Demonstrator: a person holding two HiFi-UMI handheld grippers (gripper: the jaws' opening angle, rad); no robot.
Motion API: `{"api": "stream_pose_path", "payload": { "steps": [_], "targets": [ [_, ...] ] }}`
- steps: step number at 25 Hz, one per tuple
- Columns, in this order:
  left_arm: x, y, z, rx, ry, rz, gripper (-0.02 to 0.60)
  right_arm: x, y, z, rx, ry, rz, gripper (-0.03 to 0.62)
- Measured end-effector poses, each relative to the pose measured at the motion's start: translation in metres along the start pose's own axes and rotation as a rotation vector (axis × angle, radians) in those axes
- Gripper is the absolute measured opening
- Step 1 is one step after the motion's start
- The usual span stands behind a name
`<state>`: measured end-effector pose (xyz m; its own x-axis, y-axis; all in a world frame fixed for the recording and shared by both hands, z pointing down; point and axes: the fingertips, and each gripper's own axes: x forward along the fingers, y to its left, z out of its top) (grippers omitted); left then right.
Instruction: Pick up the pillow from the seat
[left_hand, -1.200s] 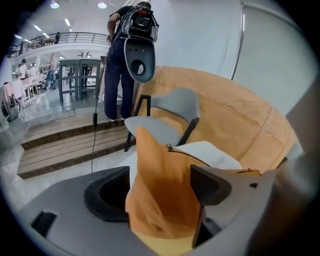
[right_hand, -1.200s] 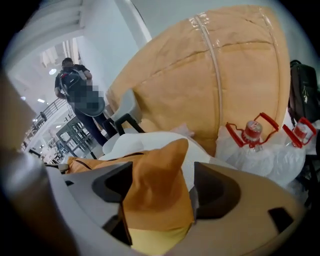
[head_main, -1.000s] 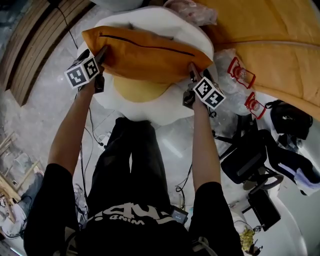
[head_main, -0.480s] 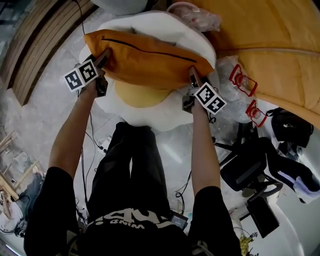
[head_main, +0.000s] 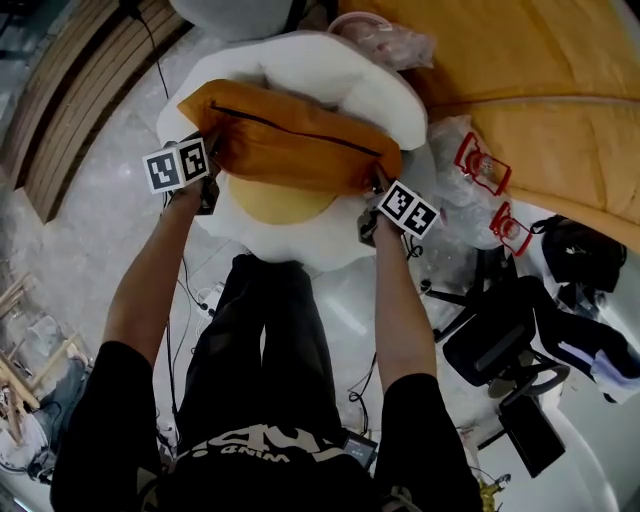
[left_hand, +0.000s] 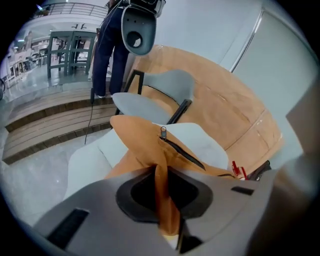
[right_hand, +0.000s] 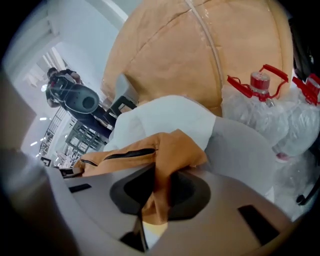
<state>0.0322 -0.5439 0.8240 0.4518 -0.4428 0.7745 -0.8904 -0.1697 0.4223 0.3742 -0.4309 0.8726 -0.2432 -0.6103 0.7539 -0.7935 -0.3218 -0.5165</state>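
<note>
Currently: the orange pillow (head_main: 290, 150), dark zipper along its top, lies across the white seat (head_main: 330, 75), covering part of the yellow centre patch (head_main: 275, 205). At its left end sits the left gripper (left_hand: 162, 200); the jaws have just been closing and now pinch a fold of orange fabric between them. At the right end, the right gripper (right_hand: 152, 200) shows the same: jaws just closing, clamped on a bunched fabric corner. The person stands before the seat, both arms reaching forward. Plastic-wrapped bottles (head_main: 480, 165) with red caps sit near the right gripper.
</note>
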Motion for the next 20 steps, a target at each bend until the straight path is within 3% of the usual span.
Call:
{"api": "stream_pose_path", "payload": {
  "steps": [13,20],
  "targets": [
    [-0.066,-0.023,0.010,0.006,-0.045,-0.078,0.041,-0.060,0.036,0.018,-0.020,-0.130,0.078,0.078],
    [-0.158,-0.051,0.050,0.021,-0.118,-0.147,0.041,-0.142,0.109,0.070,-0.097,-0.242,0.161,0.080]
  ]
}}
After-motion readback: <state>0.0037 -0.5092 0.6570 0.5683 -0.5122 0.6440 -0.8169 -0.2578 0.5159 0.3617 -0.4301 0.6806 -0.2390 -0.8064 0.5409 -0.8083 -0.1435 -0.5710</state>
